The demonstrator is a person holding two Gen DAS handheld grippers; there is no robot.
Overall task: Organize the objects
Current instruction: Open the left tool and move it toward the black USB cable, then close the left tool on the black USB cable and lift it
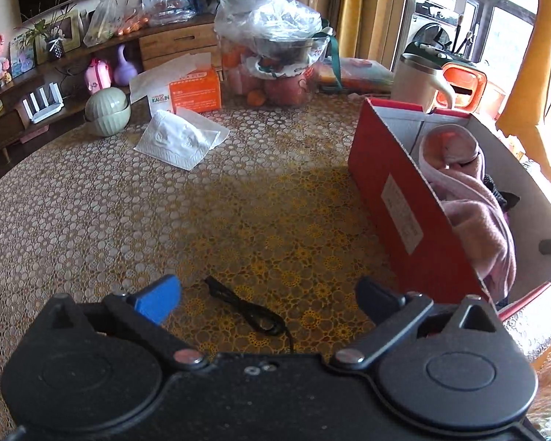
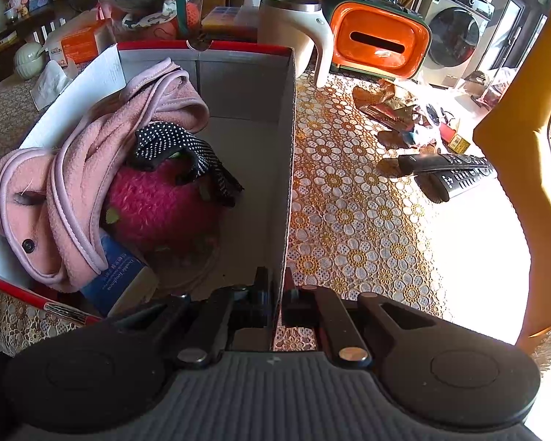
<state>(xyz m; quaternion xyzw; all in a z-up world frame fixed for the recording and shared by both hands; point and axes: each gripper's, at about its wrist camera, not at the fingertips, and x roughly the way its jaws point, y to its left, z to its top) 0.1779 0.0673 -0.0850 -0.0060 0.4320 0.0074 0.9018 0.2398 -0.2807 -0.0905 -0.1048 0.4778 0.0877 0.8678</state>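
Box [image 2: 238,84] already holds a pink garment [image 2: 73,191], plush [image 2: 158,205] and book [image 2: 117,286]; right gripper [image 2: 278,299] pinches its wall, left gripper [image 1: 268,294] gapes over a loose cable [image 1: 246,308]

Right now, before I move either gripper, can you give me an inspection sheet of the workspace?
Surface: lace-patterned table cover.
Job's things: red cardboard box holding pink fleece garment, magenta plush toy, black dotted cloth.
Clutter: white tissues, two black remotes, wrappers.
Grippers: left gripper open; right gripper shut on the box wall.
Cables: black cord near left gripper.
Surroundings: white kettle, washing machine.
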